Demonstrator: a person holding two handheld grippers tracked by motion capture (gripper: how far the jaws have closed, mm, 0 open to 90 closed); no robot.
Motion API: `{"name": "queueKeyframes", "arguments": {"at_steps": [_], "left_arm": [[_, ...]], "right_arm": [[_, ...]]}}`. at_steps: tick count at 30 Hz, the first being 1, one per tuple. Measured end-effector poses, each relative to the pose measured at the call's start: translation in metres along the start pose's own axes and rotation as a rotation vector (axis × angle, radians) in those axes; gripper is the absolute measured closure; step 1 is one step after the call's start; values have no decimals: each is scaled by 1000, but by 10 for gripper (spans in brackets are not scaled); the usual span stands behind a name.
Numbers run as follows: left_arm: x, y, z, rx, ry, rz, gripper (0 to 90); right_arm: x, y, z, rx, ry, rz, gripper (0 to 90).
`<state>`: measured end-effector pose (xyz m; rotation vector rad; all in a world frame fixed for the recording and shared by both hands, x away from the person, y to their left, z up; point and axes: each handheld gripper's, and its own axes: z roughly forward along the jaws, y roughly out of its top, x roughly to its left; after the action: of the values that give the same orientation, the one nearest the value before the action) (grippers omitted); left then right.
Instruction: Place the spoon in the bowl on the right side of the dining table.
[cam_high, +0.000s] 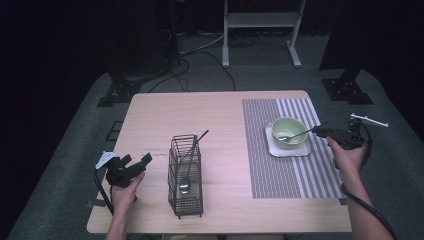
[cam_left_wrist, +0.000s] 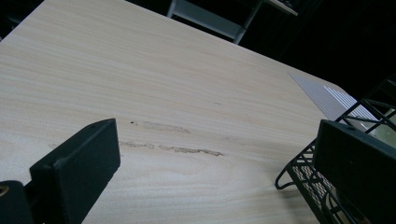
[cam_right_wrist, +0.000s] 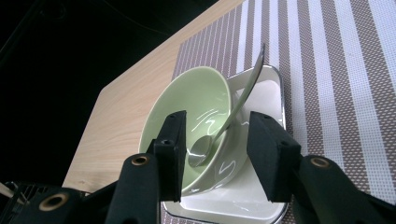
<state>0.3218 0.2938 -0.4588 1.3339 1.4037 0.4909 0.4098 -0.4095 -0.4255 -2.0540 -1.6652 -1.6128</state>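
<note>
Green bowl (cam_high: 289, 132) with 1 spoon (cam_high: 296, 135) inside

Light wood table (cam_high: 150, 115), pretty bare on its left half apart from a few scuff marks (cam_left_wrist: 173, 148) in the finish. A black wire caddy (cam_high: 185, 175) stands near the front edge, roughly mid-table. A striped grey-and-white placemat (cam_high: 285, 172) covers most of the right half, running from the back edge toward the front, with a white square plate (cam_high: 288, 149) lying on it toward the back.
</note>
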Motion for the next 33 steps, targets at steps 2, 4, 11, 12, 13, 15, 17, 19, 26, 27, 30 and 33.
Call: {"name": "queueKeyframes", "arguments": {"at_steps": [2, 4, 11, 12, 13, 15, 17, 19, 26, 27, 30, 33], "left_arm": [[0, 0, 0, 1, 1, 1, 0], [0, 0, -1, 1, 2, 1, 1], [0, -1, 0, 4, 3, -1, 0], [0, -1, 0, 4, 3, -1, 1], [1, -1, -1, 5, 4, -1, 1], [1, -1, -1, 5, 4, -1, 0], [0, -1, -1, 3, 4, -1, 0], [0, -1, -1, 3, 3, -1, 0], [0, -1, -1, 6, 3, 5, 1], [0, 0, -1, 4, 3, 4, 0], [0, 0, -1, 2, 4, 2, 1], [0, 0, -1, 2, 6, 2, 1]], "right_arm": [[1, -2, -1, 4, 4, -6, 555], [1, -3, -1, 9, 2, -9, 550], [1, -12, 0, 40, -2, -38, 526], [2, -13, 0, 44, -1, -40, 526], [2, -13, 0, 46, 0, -43, 516], [2, -15, -1, 50, 7, -43, 503], [3, -16, -1, 55, 12, -49, 488], [3, -17, -1, 55, 14, -57, 482], [6, -24, -1, 84, 40, -71, 408], [7, -26, -1, 88, 44, -80, 398], [10, -28, -1, 96, 44, -93, 379], [12, -30, -1, 102, 47, -106, 363]]}}
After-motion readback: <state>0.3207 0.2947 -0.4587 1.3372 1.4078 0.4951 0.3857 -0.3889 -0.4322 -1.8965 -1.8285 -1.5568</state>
